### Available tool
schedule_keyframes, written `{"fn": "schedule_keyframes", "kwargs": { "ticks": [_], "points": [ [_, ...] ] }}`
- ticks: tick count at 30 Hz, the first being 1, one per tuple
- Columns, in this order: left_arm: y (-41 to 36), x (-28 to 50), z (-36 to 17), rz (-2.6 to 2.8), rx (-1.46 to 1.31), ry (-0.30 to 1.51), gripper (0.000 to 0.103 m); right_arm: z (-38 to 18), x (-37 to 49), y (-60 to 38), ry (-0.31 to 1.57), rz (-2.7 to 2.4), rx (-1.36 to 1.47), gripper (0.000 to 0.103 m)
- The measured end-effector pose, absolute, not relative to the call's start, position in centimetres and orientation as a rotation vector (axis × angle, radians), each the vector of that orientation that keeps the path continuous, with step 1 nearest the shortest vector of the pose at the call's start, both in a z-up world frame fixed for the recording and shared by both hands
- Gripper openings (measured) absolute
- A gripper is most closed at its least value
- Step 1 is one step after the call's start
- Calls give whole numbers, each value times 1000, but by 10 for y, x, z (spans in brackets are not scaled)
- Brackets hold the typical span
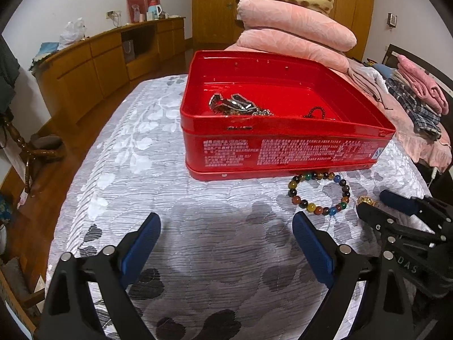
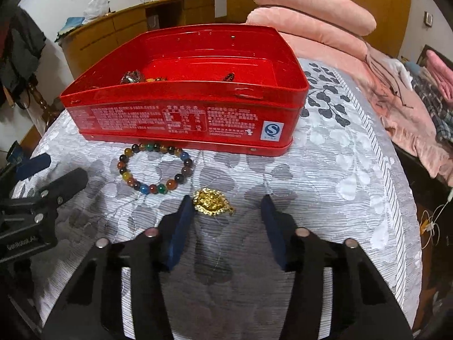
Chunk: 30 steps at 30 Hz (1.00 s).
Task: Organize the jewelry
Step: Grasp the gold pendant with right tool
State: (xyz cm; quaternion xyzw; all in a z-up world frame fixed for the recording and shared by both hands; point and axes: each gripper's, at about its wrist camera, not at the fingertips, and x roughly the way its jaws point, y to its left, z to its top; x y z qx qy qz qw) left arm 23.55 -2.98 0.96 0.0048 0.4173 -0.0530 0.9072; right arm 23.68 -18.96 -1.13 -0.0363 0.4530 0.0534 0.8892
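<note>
Just ahead of the right gripper (image 2: 226,206), between its 2 fingertips but hard over toward the left one, lies the gold pendant (image 2: 213,201). In the right wrist view its left edge sits against or just beside the left blue pad (image 2: 181,226), while a clear gap of bedspread separates it from the right pad; I cannot tell whether the left pad truly touches it. The jaws stand partly apart, not yet pressing the piece from both sides, so nothing is held. The pendant's long axis runs roughly across the gripper, from pad to pad, with a small loop at its right end.

Further ahead and a little left lies the beaded bracelet (image 2: 157,167), flat on the bedspread (image 2: 339,170), its far side just beside the near wall of the red tin (image 2: 181,119). The tin is beyond both pieces, open-topped, with some jewelry already inside.

The left gripper (image 1: 226,226) hovers with its jaws wide apart over bare cloth, holding nothing. From it, the bracelet lies ahead and to the right, and the pendant further right again, close by the right gripper's fingertip.

The right hand is plainly the nearer to the pendant. By my judgement, the pick turns on that off-centre lie: a closing right pad would have to sweep the piece leftward, or the gripper shift slightly left first.
</note>
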Motion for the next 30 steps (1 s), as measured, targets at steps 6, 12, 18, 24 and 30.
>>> {"fn": "schedule_keyframes", "kwargs": {
  "ticks": [6, 12, 18, 24, 30],
  "points": [
    [-41, 240, 10, -129, 19, 863, 92, -10, 233, -191, 939, 141, -68, 29],
    [-60, 241, 12, -166, 32, 852, 89, -5, 230, -206, 924, 109, -52, 29],
    [-82, 246, 11, -234, 36, 879, 66, -3, 228, -225, 925, 79, -27, 29],
    [-103, 246, 13, -277, 45, 880, 64, -4, 226, -234, 925, 79, -10, 29],
    [-126, 254, 10, -312, 68, 900, 54, -5, 225, -248, 924, 74, 21, 29]
  ]
}}
